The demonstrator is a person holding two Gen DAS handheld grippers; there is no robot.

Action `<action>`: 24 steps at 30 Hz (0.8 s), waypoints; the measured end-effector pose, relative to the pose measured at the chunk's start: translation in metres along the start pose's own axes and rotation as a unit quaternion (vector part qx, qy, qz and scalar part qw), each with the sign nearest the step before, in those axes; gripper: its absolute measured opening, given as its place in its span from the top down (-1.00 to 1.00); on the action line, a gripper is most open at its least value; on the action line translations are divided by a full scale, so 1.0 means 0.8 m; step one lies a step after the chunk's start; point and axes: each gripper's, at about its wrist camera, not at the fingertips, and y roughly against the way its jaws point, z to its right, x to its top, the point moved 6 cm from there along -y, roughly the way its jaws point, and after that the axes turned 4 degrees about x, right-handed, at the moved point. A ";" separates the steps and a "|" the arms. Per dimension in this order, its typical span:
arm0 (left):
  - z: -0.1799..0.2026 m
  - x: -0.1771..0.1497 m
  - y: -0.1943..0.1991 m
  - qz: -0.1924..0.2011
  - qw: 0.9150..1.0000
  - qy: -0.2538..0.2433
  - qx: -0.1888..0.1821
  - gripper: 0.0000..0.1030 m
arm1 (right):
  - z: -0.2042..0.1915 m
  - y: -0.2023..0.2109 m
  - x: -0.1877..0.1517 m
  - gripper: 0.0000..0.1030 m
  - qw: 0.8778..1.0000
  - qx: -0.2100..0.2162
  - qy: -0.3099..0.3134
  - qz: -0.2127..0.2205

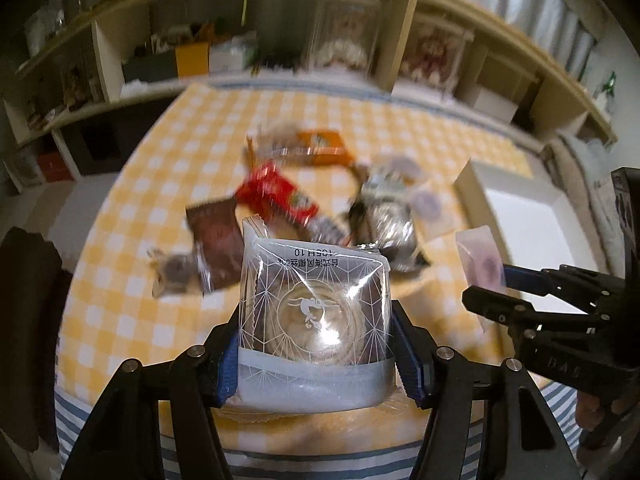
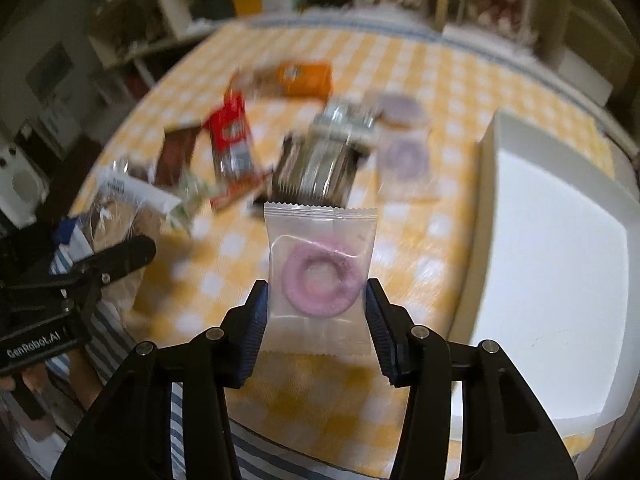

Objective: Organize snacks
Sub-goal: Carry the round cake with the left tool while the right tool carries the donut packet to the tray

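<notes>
Clear pastry packet (image 1: 314, 316) sits clamped in left gripper (image 1: 314, 344); pink ring-biscuit sachet (image 2: 320, 276) is pinched by right gripper (image 2: 316, 320), both above the worktop (image 2: 400, 64). Slick film may slip before reaching the white tray (image 2: 560, 240).

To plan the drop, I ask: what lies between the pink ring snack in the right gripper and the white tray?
Only bare checkered cloth. The right wrist view shows nothing between the pink ring snack, clamped in the right gripper, and the white tray.
</notes>
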 end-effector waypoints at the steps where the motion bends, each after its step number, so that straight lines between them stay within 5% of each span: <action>1: 0.001 0.003 0.008 0.008 1.000 0.002 -0.002 -0.20 | 0.002 0.009 0.005 0.06 1.000 -0.001 -0.004 0.015; 24: 0.110 0.057 0.096 0.121 0.990 -0.058 -0.035 -0.20 | 0.115 0.148 0.055 0.05 0.974 -0.068 -0.071 0.202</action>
